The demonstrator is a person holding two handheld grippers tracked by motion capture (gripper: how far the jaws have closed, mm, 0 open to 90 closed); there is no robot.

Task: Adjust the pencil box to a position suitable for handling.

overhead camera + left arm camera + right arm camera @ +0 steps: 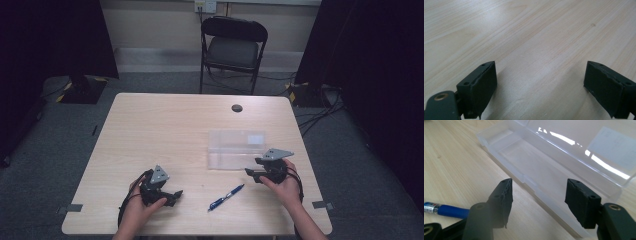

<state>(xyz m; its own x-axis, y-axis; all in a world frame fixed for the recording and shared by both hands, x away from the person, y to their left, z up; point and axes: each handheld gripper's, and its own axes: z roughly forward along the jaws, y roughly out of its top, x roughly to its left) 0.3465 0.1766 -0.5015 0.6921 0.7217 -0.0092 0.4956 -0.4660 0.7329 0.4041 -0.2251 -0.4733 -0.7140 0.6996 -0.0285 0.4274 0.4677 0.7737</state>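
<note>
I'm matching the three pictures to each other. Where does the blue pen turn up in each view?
High view: pen lies on the table, low centre, between the two hands.
Left gripper view: not in it.
Right gripper view: pen at the lower left edge, behind the left finger.
Shared landmark: clear box, beyond the pen.

Black folding chair (233, 47), grey carpet (150, 82), dark curtains (50, 35)

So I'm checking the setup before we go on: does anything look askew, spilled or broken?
Nothing is spilled or damaged. The clear plastic case lies open and empty, square to the table edge. The blue pen lies slanted on the table in front of it, between both grippers, which fits a pen not yet packed.
</note>
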